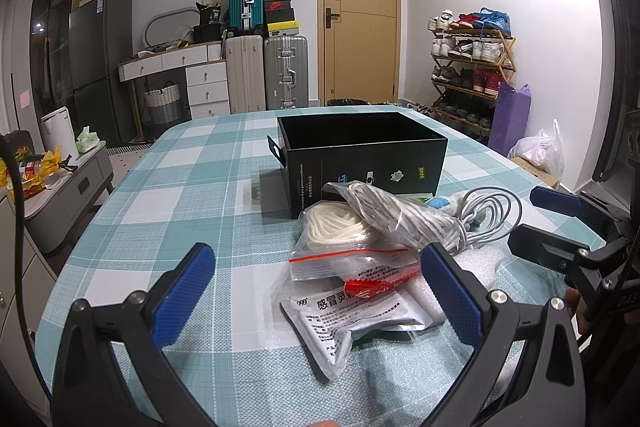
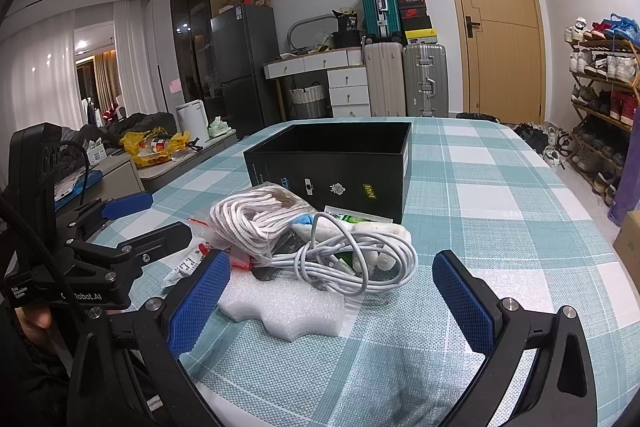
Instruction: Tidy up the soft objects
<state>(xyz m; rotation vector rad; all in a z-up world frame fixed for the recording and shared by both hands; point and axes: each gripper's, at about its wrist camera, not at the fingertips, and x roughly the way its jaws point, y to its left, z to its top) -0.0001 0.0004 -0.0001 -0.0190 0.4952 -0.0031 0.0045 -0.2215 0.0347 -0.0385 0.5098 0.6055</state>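
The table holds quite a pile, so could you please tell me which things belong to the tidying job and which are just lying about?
Job:
black box
bagged white cord
coiled white cable
foam piece
medicine sachet
zip bag

Lying about:
suitcases
shoe rack
fridge

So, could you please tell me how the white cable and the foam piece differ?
The cable is a loose, glossy coil of thin cord; the foam is one flat, matte slab with a notched edge. The cable lies nearer the black box, the foam nearer the right gripper. Both are white and rest on the checked cloth.
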